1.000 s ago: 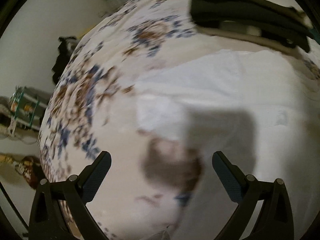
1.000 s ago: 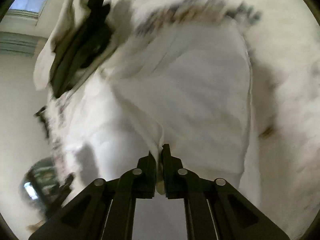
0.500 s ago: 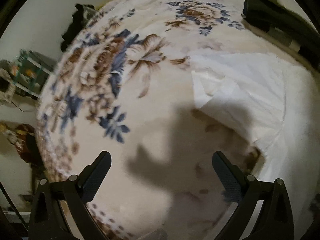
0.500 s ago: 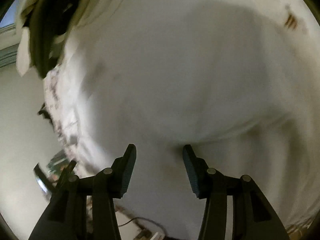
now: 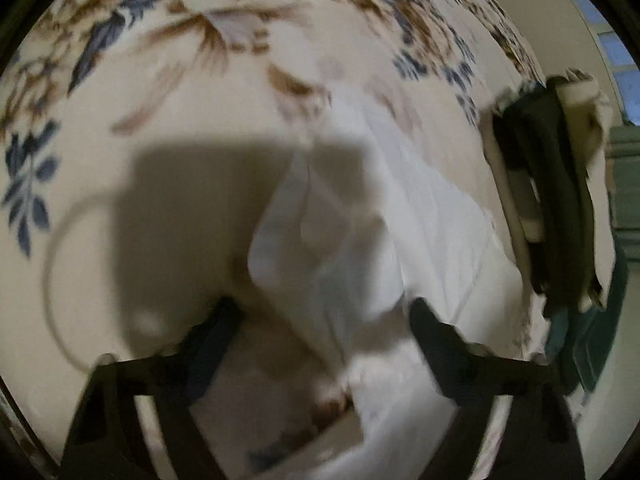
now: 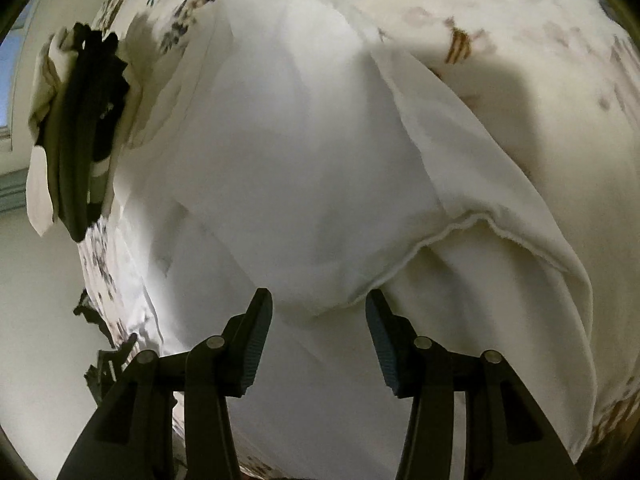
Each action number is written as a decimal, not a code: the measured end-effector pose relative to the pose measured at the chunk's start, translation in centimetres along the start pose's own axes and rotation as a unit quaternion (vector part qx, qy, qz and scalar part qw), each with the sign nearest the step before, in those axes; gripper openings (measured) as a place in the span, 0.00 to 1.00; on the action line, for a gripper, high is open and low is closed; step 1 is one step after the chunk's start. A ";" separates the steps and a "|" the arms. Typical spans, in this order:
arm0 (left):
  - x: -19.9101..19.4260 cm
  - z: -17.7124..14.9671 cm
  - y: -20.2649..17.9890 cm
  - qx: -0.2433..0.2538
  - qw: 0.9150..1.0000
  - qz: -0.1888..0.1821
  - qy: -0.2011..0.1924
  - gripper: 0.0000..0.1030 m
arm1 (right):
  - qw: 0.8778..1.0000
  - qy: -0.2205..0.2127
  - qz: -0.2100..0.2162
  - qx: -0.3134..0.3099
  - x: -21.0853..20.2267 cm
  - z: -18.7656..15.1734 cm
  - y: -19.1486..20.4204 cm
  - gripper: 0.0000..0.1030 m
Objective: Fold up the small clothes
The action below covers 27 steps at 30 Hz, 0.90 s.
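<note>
Right wrist: white garment (image 6: 304,152), hemmed edge folded over

A bed with a flowery cover (image 5: 168,92) held a white garment (image 6: 304,168). Near the garment, a pile of folded clothes (image 5: 560,200) lay.

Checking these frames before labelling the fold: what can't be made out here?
- Left wrist view: motion blur hides whether the closing left gripper touches the white garment.
- Right wrist view: right gripper is open; the garment's near edge is cut off behind its fingers.
- Pile of clothes: too dark and folded to count.
</note>
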State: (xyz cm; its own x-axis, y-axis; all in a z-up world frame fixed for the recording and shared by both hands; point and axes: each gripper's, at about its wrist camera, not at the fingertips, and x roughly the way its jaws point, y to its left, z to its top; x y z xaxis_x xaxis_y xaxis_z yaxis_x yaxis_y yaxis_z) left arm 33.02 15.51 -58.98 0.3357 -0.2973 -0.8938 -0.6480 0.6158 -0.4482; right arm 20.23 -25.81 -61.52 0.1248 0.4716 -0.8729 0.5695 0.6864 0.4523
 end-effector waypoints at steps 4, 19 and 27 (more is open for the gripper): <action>-1.1 0.5 -1.1 0.038 0.998 0.021 -0.037 0.07 | 1.000 -0.003 -0.010 -0.001 0.2 0.6 0.8 0.49; 3.4 -19.4 -17.8 0.465 0.884 0.024 0.049 0.10 | 1.000 -0.001 -0.016 0.013 -2.7 -0.1 -1.8 0.49; -0.4 -18.2 -11.4 0.453 0.884 0.117 -0.013 0.93 | 0.999 -0.011 -0.003 -0.049 -5.5 0.7 1.7 0.56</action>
State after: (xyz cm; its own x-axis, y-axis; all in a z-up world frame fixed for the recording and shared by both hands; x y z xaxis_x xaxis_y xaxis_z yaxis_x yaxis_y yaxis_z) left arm 27.83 -4.73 -53.78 0.2876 -0.0750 -0.9548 0.1068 0.9932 -0.0458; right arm 21.04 -27.63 -56.10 0.1411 0.4558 -0.8788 0.4889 0.7398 0.4622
